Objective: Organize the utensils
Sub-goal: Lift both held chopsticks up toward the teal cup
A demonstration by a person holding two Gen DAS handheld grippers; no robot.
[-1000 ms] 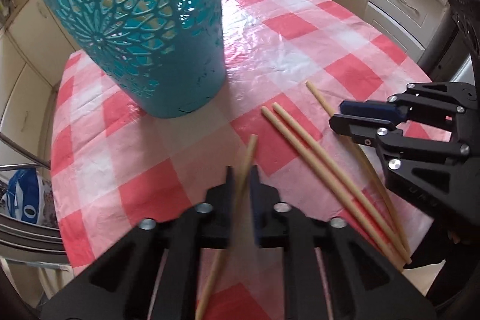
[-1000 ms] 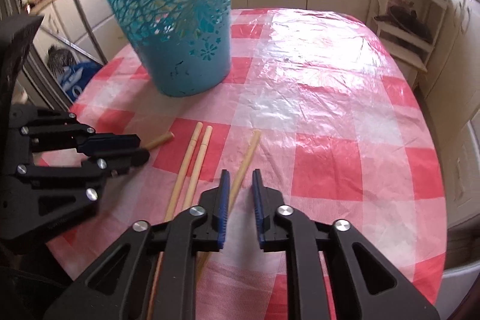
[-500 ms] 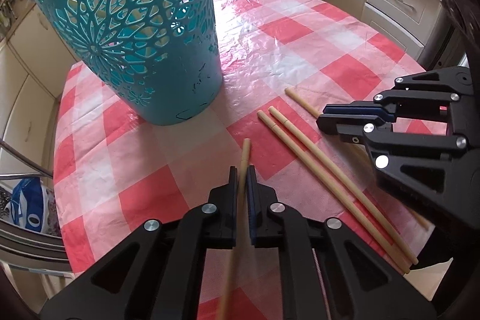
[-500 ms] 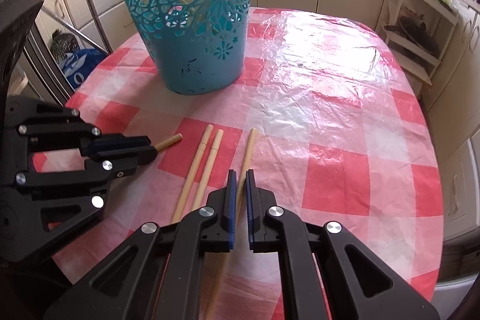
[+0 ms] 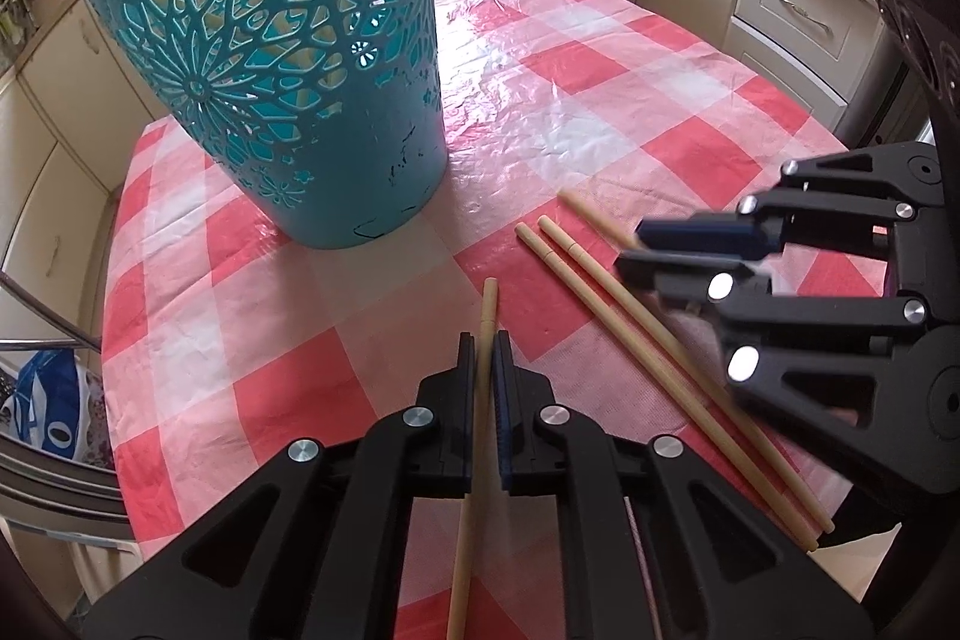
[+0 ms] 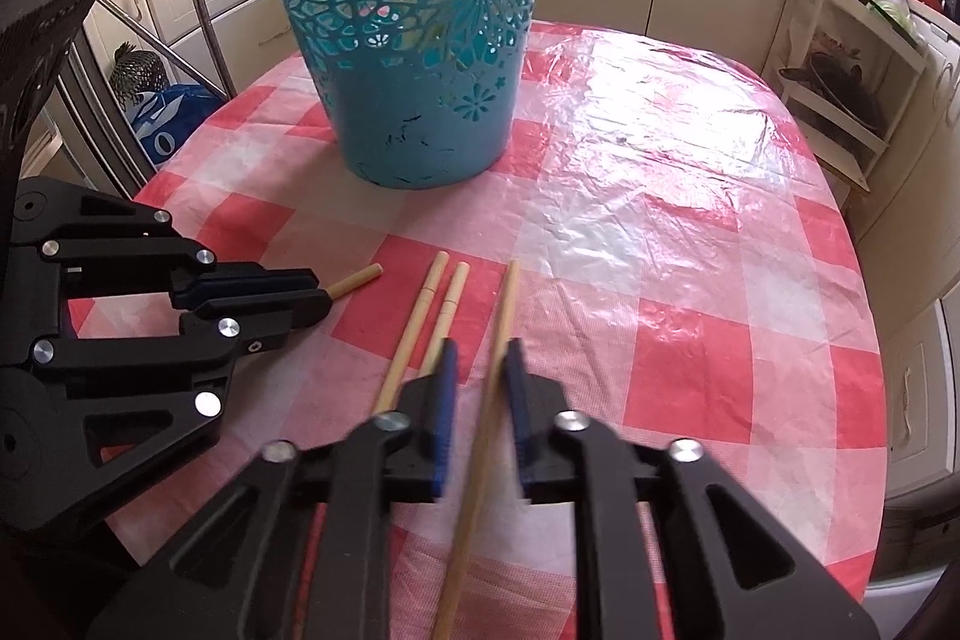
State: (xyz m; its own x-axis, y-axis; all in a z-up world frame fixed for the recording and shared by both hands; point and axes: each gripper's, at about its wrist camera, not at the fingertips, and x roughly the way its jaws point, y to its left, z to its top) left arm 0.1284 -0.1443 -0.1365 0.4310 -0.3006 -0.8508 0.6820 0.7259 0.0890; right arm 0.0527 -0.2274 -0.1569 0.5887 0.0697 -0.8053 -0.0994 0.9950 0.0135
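Chopsticks are pinched, one in the left gripper (image 5: 485, 388), one in the right gripper (image 6: 480, 400) (each stick runs lengthwise between closed jaws). Teal basket (image 6: 414, 40) stands ahead, nearer the left.

Four wooden chopsticks show in all. One chopstick (image 5: 487, 316) sits between the jaws of the left gripper (image 5: 484, 340); one more (image 6: 503, 316) between the jaws of the right gripper (image 6: 480, 349). The other two (image 6: 429, 316) lie side by side on the desk (image 6: 690, 244), loose, between the two held ones and nearer the camera than the teal basket (image 6: 414, 40) — a single basket, with cut-out flower patterns. Two grippers, each closed on one chopstick — so two chopsticks held, two free.
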